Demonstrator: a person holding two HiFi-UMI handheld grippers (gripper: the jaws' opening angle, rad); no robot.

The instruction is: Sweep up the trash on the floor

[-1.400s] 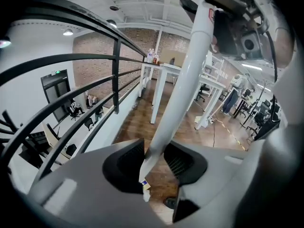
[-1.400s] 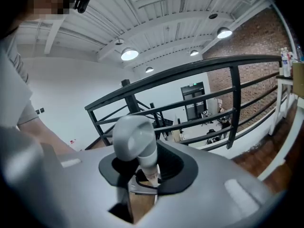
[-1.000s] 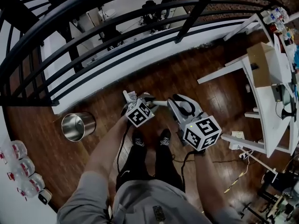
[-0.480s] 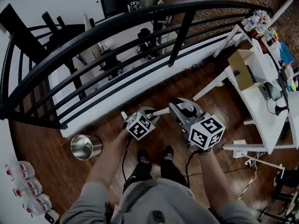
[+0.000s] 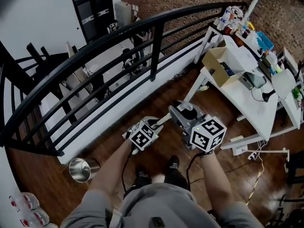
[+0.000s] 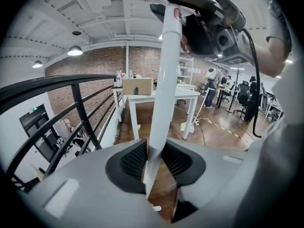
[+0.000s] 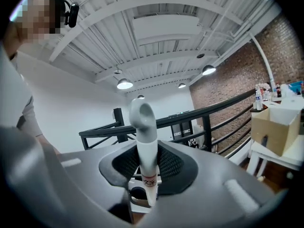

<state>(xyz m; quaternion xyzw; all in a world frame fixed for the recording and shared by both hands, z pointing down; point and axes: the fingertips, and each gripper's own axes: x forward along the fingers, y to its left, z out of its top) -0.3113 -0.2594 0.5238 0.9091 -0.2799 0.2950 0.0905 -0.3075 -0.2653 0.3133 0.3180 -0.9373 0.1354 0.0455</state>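
**A:** Head view puts the white plastic broom handle on our side of the black metal railing, slanting between both grippers. How's the hold?

**B:** The right gripper pinches the top end, just under the hanging loop. The left gripper sits lower. Its jaws have just been closing with the shaft between them. One pad touches, but I'd say it isn't clamped.

**A:** Finish that squeeze before any stroke, or the shaft will twist.

**B:** Then sweep away from the railing's gaps, toward the round steel bin at its foot. I can't pick out any trash on the dark wooden floor.
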